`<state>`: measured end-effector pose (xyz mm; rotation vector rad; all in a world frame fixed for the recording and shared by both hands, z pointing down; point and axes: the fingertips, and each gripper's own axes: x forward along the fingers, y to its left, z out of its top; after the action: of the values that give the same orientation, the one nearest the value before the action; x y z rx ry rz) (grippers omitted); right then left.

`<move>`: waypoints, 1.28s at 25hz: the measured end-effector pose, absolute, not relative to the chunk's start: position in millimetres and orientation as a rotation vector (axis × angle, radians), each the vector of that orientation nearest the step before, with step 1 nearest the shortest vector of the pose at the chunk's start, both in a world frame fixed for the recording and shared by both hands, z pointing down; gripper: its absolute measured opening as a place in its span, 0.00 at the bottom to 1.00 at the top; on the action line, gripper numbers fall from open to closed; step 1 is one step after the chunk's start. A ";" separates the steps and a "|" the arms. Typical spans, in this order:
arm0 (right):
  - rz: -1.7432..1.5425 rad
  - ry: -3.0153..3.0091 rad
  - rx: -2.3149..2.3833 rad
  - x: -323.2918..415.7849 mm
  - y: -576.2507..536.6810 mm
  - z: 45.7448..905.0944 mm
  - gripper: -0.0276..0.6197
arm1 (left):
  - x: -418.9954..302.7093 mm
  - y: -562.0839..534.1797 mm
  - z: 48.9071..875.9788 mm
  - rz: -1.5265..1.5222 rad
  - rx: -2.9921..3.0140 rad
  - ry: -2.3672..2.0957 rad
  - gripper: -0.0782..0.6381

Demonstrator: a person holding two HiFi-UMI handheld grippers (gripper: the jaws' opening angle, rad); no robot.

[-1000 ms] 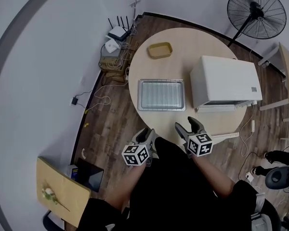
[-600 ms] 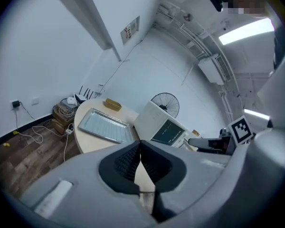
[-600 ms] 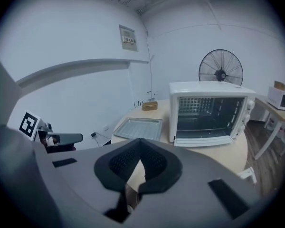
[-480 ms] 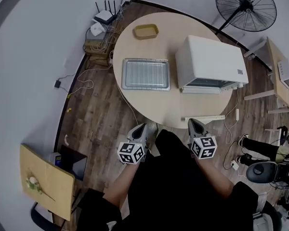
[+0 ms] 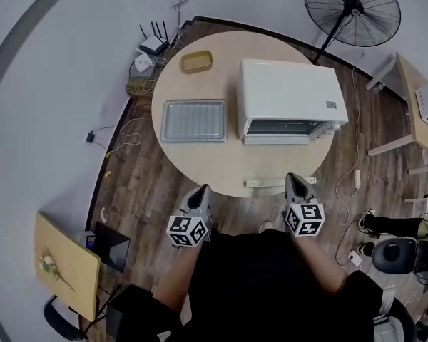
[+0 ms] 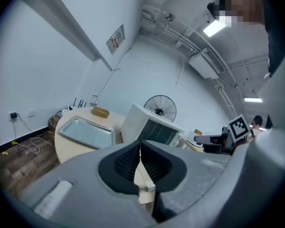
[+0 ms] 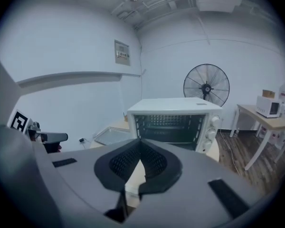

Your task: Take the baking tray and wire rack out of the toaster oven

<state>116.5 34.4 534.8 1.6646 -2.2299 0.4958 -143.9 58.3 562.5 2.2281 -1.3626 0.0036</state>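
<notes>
head view: left gripper (image 5: 202,189) and right gripper (image 5: 294,179) are hanging off the bench (image 5: 214,164) edge, touching nothing. baking tray (image 5: 163,122) is sitting on the bench just left of the toaster oven (image 5: 289,91), wire rack (image 5: 194,120) prob lying in it, so the job's looking done. oven door (image 5: 278,140) is hanging open.

left gripper view: fingers (image 6: 126,163) are pressing together, empty.

right gripper view: fingers (image 7: 154,163) likewise.

am judging it best to be keeping both clear of the white strip (image 5: 278,183) by the edge. yellow dish (image 5: 197,61) and fan (image 5: 352,11) aren't getting in the way.
</notes>
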 end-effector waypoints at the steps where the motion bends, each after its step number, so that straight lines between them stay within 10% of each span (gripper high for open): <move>1: 0.500 -2.244 1.676 136.7 35.8 530.3 0.04 | -125.0 57.9 561.1 -0.001 2.221 -1.381 0.14; 17: 0.481 -2.437 1.556 316.7 89.9 529.6 0.04 | 78.4 110.5 535.7 0.080 2.189 -1.621 0.14; 32: 0.237 -2.503 1.571 337.9 112.0 477.8 0.04 | 80.6 142.1 494.7 0.030 2.291 -1.725 0.14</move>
<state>337.9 112.0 477.8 1.5709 -2.5028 0.2372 80.6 142.1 494.7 2.2911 -1.7247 0.0296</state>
